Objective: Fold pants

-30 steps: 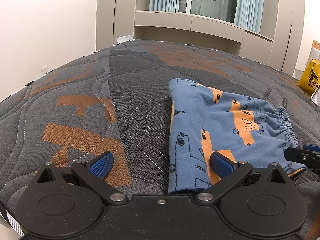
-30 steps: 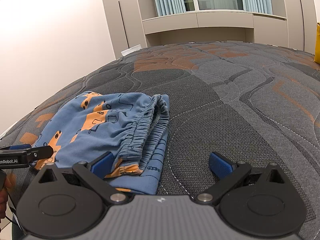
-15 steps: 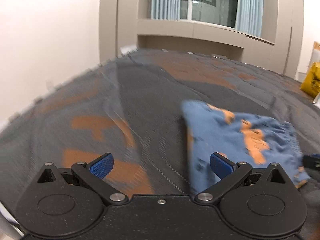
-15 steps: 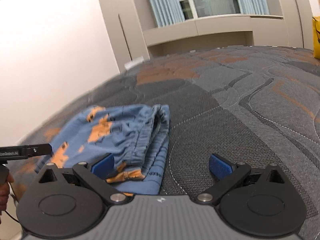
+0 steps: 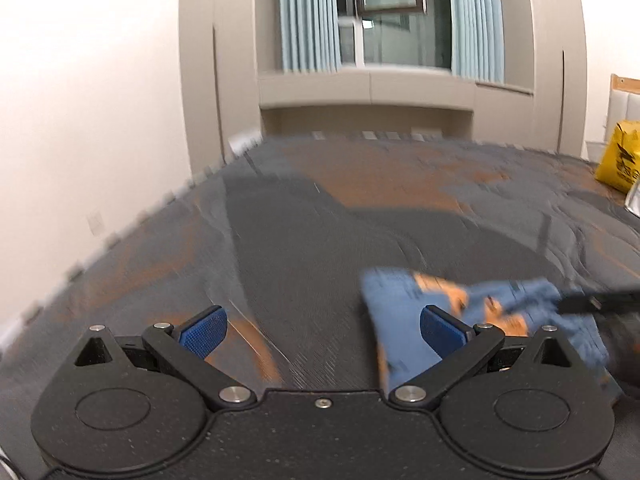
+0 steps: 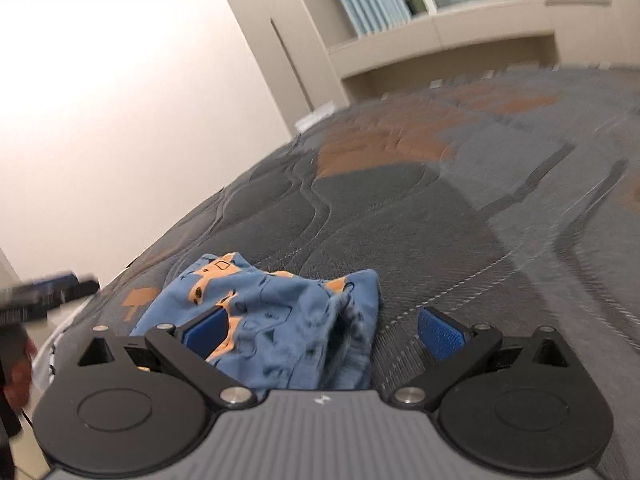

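Blurring pants (image 5: pixel 404 304) behind left tool (image 5: pixel 323 330)

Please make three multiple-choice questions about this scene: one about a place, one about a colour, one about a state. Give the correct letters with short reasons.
1. Where do the pants lie?
A. on the quilted bed
B. on a chair
C. on the floor

2. What colours are the pants?
A. red and white
B. blue with orange print
C. plain black

3. How is the right hand-held gripper?
A. shut on the pants
B. shut on nothing
C. open

Key: 1 A, the fabric rests on the grey bed cover; 2 B, both views show this; 3 C, the blue pads stand wide apart.
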